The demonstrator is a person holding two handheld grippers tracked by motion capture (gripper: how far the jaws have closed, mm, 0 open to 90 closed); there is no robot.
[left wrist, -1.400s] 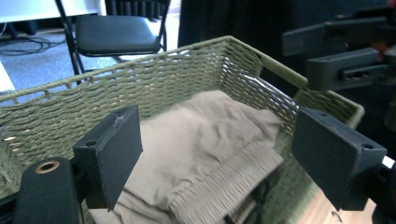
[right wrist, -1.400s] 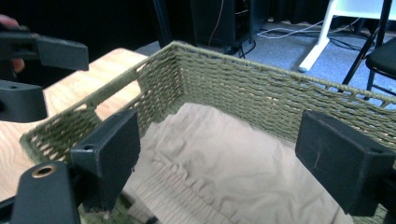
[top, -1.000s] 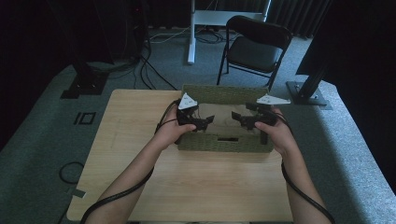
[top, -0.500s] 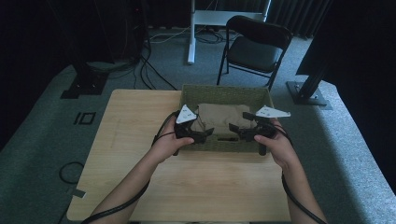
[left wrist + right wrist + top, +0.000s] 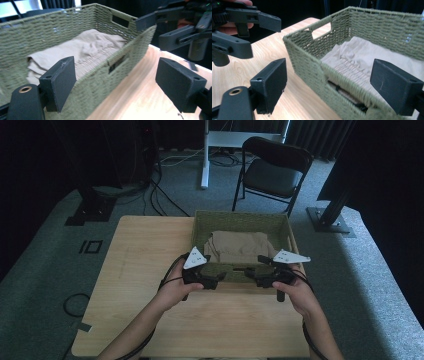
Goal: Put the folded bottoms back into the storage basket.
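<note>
While I hold off at the near wall: both tools bare.
Left gripper (image 5: 212, 279): jaws apart, near wall between them, not pressed.
Right gripper (image 5: 254, 274): jaws apart, astride the same wall.
Basket (image 5: 200, 227): at the table's far edge, upright.
Cloth (image 5: 239, 245): folded inside; looks packed, so moving the basket is left.
Table (image 5: 140, 270): pale wood, otherwise bare.
Room: dark, chair (image 5: 272, 167), grey carpet, cables.

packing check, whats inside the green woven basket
A folded beige cloth lies in the basket, with bare woven floor showing along the near wall. Anything beneath the cloth is hidden.
</note>
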